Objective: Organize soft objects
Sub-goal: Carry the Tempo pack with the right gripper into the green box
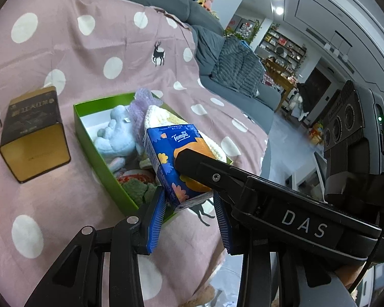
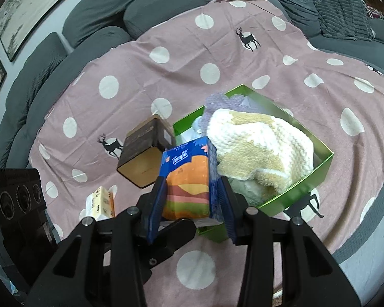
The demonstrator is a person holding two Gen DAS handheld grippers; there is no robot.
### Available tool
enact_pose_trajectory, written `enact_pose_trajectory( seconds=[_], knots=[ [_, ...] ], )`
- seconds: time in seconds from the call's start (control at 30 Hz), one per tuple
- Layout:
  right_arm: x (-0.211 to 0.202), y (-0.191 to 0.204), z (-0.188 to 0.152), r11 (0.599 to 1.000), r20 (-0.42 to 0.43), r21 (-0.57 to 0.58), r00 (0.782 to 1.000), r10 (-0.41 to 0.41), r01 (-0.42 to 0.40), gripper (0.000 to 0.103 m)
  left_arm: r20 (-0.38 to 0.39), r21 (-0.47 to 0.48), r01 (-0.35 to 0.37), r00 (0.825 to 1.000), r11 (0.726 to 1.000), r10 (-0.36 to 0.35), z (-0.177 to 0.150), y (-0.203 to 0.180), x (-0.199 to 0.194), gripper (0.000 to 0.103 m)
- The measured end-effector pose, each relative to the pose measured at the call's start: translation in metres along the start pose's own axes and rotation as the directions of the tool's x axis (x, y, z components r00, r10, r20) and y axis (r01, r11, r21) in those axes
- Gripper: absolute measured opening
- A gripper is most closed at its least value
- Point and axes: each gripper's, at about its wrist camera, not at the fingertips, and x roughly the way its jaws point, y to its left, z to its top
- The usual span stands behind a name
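Note:
A blue Tempo tissue pack [image 1: 166, 151] [image 2: 189, 179] hangs over the near corner of a green box [image 1: 99, 151] [image 2: 317, 171]. My right gripper [image 2: 192, 204] is shut on the tissue pack. My left gripper [image 1: 189, 215] is open just below the pack, its fingers apart on either side of the pack's lower end. The box holds a cream knitted cloth [image 2: 258, 140], a lilac knit [image 1: 140, 102], a light blue plush toy [image 1: 117, 133] and a green cloth [image 1: 135, 189].
A gold and black tin [image 1: 33, 133] [image 2: 146, 153] lies left of the box on the pink dotted blanket [image 1: 76, 51] [image 2: 140, 76]. A small yellow tissue pack [image 2: 102, 202] lies near it. Grey sofa cushions [image 2: 140, 7] ring the blanket.

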Motion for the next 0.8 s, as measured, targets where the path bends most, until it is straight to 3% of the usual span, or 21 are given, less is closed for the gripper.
enact_pose_trajectory(
  seconds=[0.8],
  knots=[
    [0.047,-0.034,0.023,0.994,-0.102,0.083,0.993,-0.065,0.074,0.042,-0.115,-0.071,0.038,0.992,0.997,-0.046,0.021,0.024,0.055,0.039]
  ],
)
